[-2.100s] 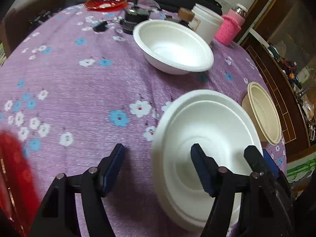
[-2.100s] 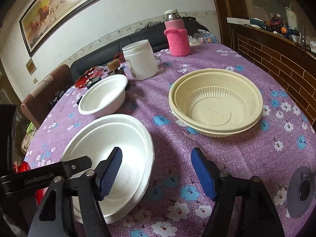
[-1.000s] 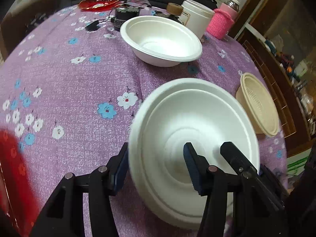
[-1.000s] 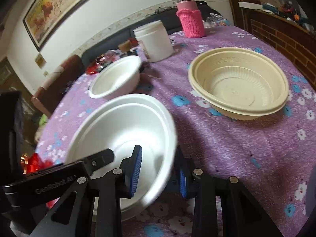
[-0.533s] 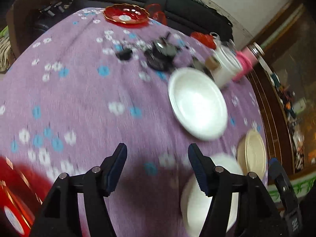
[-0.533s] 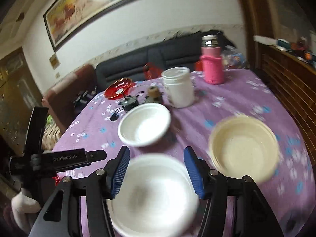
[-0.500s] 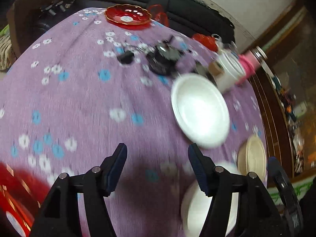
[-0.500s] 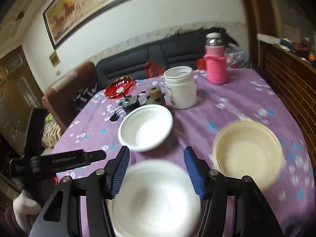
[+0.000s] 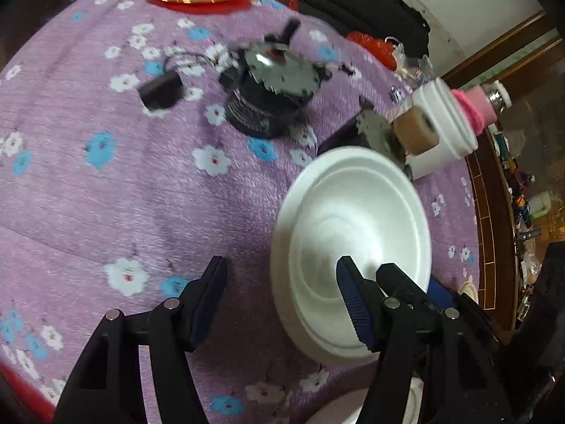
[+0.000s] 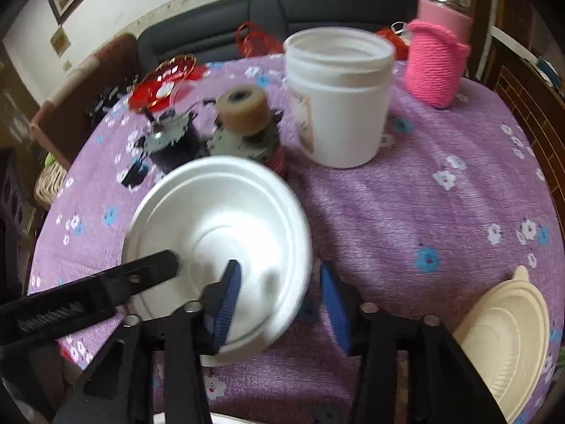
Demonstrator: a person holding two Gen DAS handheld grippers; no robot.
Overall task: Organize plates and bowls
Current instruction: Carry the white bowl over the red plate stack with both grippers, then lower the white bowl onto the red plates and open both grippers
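The right gripper (image 10: 280, 304) is straddling the rim of the white bowl (image 10: 226, 233) with its jaws apart. The left gripper (image 9: 282, 293) is gaping beside the bowl on the purple floral tablecloth (image 9: 106, 176). The cream bowl (image 10: 508, 339) is sitting to the right

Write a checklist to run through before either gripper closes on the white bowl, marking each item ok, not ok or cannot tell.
1. Right gripper open: ok.
2. White bowl rim between its fingers: ok.
3. Left gripper open, astride the opposite rim: ok.
4. Bowl empty: ok.
5. Bowl clear of the motor behind it: cannot tell.
6. Picture steady: not ok, blurred.
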